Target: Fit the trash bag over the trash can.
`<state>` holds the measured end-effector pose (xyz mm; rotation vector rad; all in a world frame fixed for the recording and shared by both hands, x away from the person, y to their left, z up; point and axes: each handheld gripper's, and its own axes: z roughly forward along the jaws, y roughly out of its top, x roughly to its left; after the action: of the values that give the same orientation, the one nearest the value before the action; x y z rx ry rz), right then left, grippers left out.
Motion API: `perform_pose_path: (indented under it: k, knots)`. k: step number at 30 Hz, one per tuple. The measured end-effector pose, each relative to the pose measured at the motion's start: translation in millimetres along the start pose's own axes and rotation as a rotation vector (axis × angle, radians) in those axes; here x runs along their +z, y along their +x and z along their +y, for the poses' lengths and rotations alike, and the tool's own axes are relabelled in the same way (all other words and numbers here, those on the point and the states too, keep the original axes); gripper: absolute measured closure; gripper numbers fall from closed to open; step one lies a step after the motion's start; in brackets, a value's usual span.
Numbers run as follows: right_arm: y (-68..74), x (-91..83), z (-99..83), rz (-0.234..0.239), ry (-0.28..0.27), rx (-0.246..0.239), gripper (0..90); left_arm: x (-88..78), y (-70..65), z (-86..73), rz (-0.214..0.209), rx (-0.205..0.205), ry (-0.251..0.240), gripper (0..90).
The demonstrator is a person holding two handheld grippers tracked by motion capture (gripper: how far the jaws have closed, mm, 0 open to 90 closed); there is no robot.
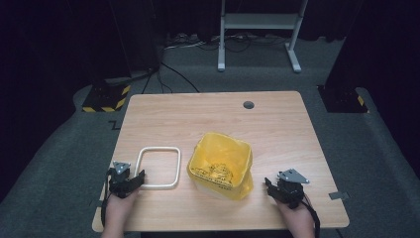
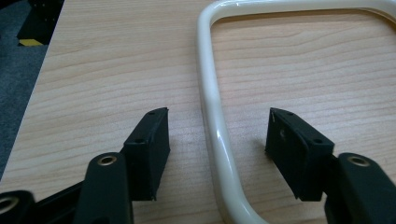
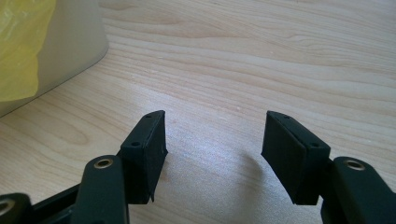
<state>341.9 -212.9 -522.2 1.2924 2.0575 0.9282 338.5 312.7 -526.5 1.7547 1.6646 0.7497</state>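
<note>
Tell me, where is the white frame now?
In the high view, the white frame lies flat on the table, left of the yellow-lined bin; its near-left edge sits between the open left tool jaws.

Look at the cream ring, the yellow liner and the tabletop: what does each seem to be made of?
Cream ring: probably hard plastic, glossy, with bright highlights along its rounded bar.
Yellow liner: thin plastic film, by its crinkles and translucent sheen, with black print.
Tabletop: wood or wood-look laminate, matt, with pale grain lines.

ring (image 1: 157,167): 1 | bin (image 1: 221,164): 1 | yellow liner (image 1: 236,148): apparently 1 | table (image 1: 208,114): 1
</note>
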Motion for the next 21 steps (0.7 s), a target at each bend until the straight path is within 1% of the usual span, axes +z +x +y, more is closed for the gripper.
perform_pose_path:
  k: [1, 4, 5, 7, 9, 10, 11, 12, 16, 17, 20, 21]
  knots:
    - [-0.1, 0.5, 0.2, 0.0, 0.005, 0.0, 39.4, 0.2, 0.0, -1.1, 0.0, 0.001, -0.012, 42.8]
    - [-0.2, 3.1, 1.2, 0.005, 0.031, 0.0, 38.0, -1.0, 0.2, -1.8, 0.007, -0.005, -0.019, 54.2]
    - [-0.3, 3.5, 1.4, 0.006, 0.034, 0.002, 38.0, -1.2, 0.0, -2.0, 0.009, -0.004, -0.022, 59.2]
    - [-0.7, 3.8, 1.4, 0.009, 0.036, 0.011, 37.6, -1.5, -1.1, -2.2, -0.002, 0.009, -0.025, 69.0]
    - [-2.2, 4.1, 1.5, 0.014, 0.041, 0.022, 36.6, -1.6, -1.9, -2.3, 0.001, 0.0, -0.027, 77.6]
    - [-3.2, 4.4, 1.6, 0.02, 0.042, 0.029, 36.4, -1.6, -1.4, -2.3, 0.002, -0.006, -0.026, 78.6]
    - [-5.2, 4.9, 1.8, 0.031, 0.05, 0.051, 35.7, -1.7, -0.6, -2.3, -0.002, -0.016, -0.026, 80.7]
    - [-6.7, 5.3, 1.8, 0.04, 0.049, 0.06, 35.9, -1.7, -0.4, -2.4, -0.003, -0.018, -0.027, 80.5]
    - [-6.2, 5.4, 1.9, 0.032, 0.05, 0.059, 35.6, -2.4, -1.3, -2.8, 0.004, -0.023, -0.032, 81.3]
    - [-6.0, 5.5, 2.1, 0.028, 0.051, 0.062, 35.6, -3.5, -1.6, -3.2, 0.004, -0.021, -0.046, 81.3]
    - [-6.0, 6.8, 3.0, 0.023, 0.051, 0.067, 35.5, -6.4, -3.8, -4.5, -0.019, -0.037, -0.082, 81.3]
    - [-6.2, 6.9, 3.2, 0.023, 0.051, 0.067, 35.5, -7.2, -4.8, -4.3, -0.021, -0.036, -0.098, 81.3]
